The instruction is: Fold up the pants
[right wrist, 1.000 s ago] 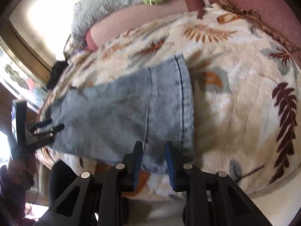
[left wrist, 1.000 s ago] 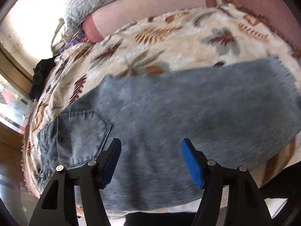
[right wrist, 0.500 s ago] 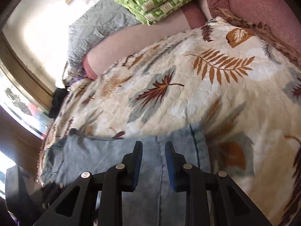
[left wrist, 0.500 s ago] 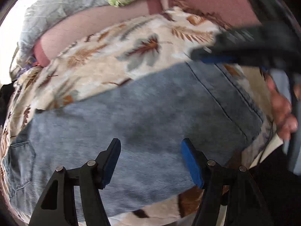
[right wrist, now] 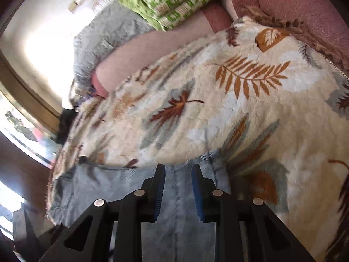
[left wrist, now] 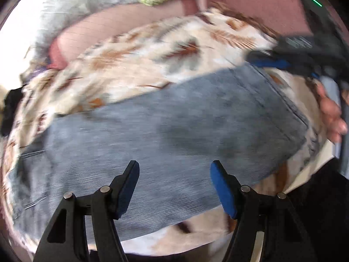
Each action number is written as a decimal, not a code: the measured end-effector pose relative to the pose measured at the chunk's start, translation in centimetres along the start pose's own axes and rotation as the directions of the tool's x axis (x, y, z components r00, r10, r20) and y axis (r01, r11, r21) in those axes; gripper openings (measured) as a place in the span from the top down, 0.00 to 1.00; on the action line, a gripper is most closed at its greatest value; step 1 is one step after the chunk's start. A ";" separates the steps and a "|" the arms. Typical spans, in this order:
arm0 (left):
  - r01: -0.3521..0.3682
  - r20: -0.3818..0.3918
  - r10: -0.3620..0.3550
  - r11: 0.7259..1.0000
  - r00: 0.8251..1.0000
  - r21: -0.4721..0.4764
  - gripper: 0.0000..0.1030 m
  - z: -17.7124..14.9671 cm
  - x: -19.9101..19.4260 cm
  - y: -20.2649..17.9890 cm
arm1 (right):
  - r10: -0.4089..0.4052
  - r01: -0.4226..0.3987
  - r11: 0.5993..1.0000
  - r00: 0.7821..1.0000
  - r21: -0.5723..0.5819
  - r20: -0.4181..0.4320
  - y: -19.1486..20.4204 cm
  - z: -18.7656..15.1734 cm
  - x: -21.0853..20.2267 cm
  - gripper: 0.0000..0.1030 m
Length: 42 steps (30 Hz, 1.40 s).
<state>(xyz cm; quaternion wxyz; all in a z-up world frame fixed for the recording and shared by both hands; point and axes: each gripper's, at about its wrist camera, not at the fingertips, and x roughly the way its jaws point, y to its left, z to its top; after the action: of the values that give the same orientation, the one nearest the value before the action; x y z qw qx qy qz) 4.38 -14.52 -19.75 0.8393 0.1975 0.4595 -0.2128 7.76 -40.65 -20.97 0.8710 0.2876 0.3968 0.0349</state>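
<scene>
Light blue jeans [left wrist: 174, 126] lie flat, folded lengthwise, across a cream blanket [left wrist: 152, 65] printed with leaves. My left gripper [left wrist: 174, 166] hovers open above the middle of the leg, nothing between its blue pads. The hem end points right, where my right gripper [left wrist: 268, 62] reaches in over the far hem corner, a person's hand [left wrist: 331, 118] behind it. In the right wrist view the right gripper [right wrist: 177, 168] stands just above the jeans [right wrist: 109, 185] near the hem. Its pads are a narrow gap apart and pinch no cloth.
The blanket [right wrist: 240, 109] covers a pink cushion [right wrist: 294, 0]. At the back lie a green patterned quilt [right wrist: 174, 2] and a grey quilt [right wrist: 104, 30]. A window with a wooden frame [right wrist: 21, 131] is on the left, a dark item [left wrist: 11, 109] near it.
My left gripper slid along the jeans toward the hem, and the back pocket left its view. My right gripper moved from the near hem edge to the far edge. Neither opening changed.
</scene>
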 end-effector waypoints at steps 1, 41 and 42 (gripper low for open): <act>-0.016 0.012 0.016 1.000 1.000 -0.022 0.33 -0.3 -0.5 1.2 | 0.016 -0.016 1.000 1.000 -0.013 0.005 0.5 -0.4 -0.5 0.73; -0.577 -0.241 0.548 0.814 0.801 -0.064 0.31 -1.6 5.9 35.9 | 0.043 -0.145 0.905 0.966 -0.400 -0.254 13.9 -12.1 5.8 0.73; -0.583 -0.233 0.559 0.811 0.796 -0.045 0.31 -1.5 6.4 35.9 | 0.048 -0.149 0.905 0.967 -0.398 -0.252 13.8 -12.0 6.0 0.73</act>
<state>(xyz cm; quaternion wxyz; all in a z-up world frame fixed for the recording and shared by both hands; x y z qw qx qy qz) 25.80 14.96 -21.06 0.8213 0.2997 0.4752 0.0992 5.60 -21.73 -23.89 0.8556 0.1101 0.4661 0.1963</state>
